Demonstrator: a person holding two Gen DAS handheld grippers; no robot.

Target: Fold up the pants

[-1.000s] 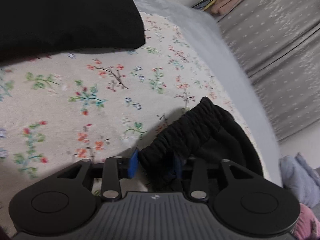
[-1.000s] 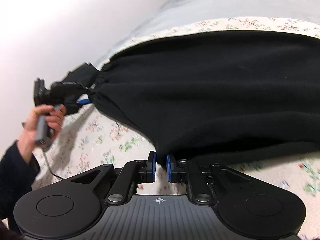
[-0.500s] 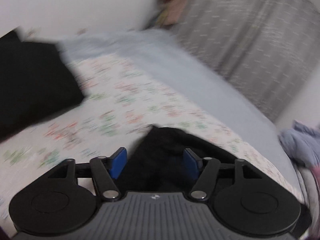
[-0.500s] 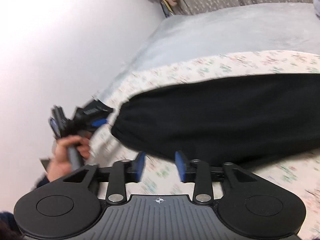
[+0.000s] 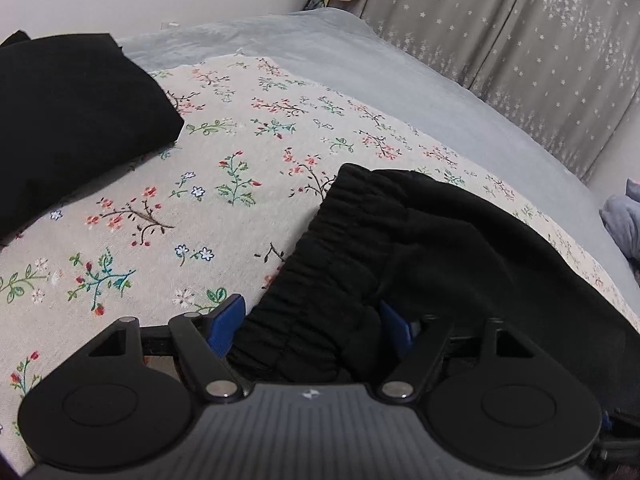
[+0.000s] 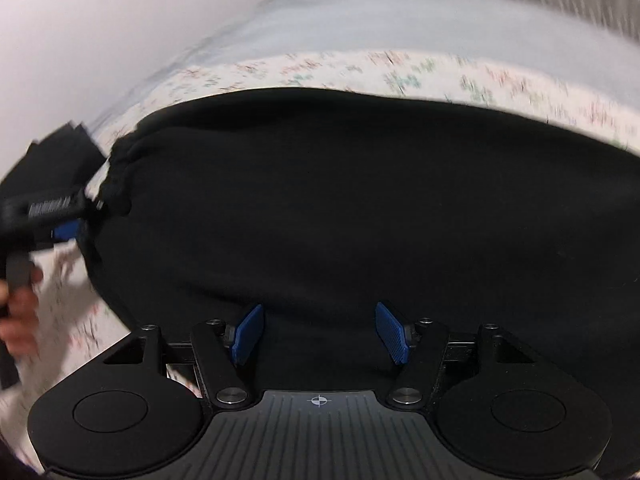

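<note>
The black pants (image 5: 460, 248) lie on the floral sheet, gathered elastic waistband (image 5: 340, 240) toward me in the left wrist view. My left gripper (image 5: 312, 326) straddles the waistband's near end. Its jaws are opening, and its blue pads (image 5: 226, 322) stand off the fabric. In the right wrist view the pants (image 6: 360, 200) spread wide and flat. My right gripper (image 6: 320, 334) hovers over their near edge, jaws opening, cloth below but not pinched. The left gripper (image 6: 60, 216) and the hand holding it show blurred at the pants' left end.
A separate dark cloth (image 5: 72, 120) lies at the sheet's far left. The floral sheet (image 5: 240, 160) covers a grey-blue bed cover (image 5: 380, 68). A starred grey curtain (image 5: 520, 40) hangs behind, and bluish clothing (image 5: 624, 220) sits past the bed's right edge.
Both grippers have opened and let go of the pants, which now lie flat. The left gripper rolled upright and the right one swung in over the black fabric.
</note>
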